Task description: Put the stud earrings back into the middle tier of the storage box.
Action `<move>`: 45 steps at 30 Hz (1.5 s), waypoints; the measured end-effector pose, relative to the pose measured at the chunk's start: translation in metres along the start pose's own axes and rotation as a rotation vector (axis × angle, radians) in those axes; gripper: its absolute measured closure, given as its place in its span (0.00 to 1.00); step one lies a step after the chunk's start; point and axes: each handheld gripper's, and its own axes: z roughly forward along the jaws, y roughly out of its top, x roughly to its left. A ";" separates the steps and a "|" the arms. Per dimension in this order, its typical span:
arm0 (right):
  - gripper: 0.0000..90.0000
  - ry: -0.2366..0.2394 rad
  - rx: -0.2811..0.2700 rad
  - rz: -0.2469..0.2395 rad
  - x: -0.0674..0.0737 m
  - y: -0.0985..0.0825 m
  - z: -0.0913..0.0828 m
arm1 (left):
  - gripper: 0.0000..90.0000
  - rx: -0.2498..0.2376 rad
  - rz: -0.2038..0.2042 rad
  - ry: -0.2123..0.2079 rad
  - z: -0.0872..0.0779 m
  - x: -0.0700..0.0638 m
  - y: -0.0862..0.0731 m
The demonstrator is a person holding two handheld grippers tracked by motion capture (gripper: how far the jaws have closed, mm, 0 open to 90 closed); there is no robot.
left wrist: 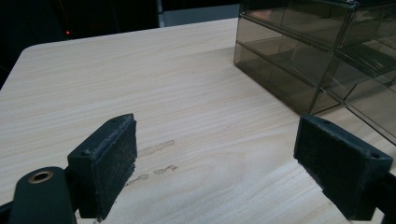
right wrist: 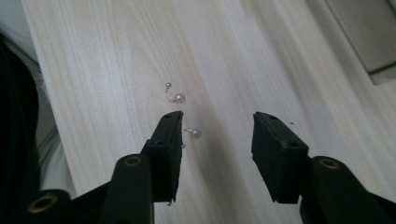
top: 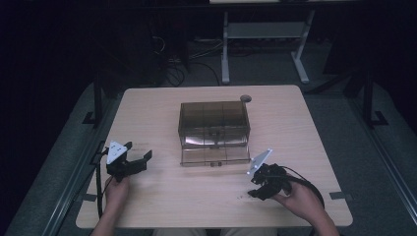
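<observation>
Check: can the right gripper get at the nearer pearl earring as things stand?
Probably yes. The right gripper stands half open over the bare table, the nearer earring lying just inside one of its fingers, with nothing in the way.

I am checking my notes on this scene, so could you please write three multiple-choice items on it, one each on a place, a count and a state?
1. Where does the smoky drawer box stand?
A. mid-table
B. the floor
C. the table's left edge

2. How many pearl earrings lie by the right hand-held gripper?
A. none
B. two
C. five

3. How is the box's lowest drawer?
A. removed
B. shut
C. pulled out

Key: 1 A, the high view shows it central on the table; 2 B, the right gripper view shows two; 3 C, it juts toward the person.
</observation>
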 end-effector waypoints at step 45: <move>0.95 0.053 0.160 -0.084 0.004 0.020 0.021 | 0.14 -0.010 -0.022 -0.001 -0.001 0.002 0.000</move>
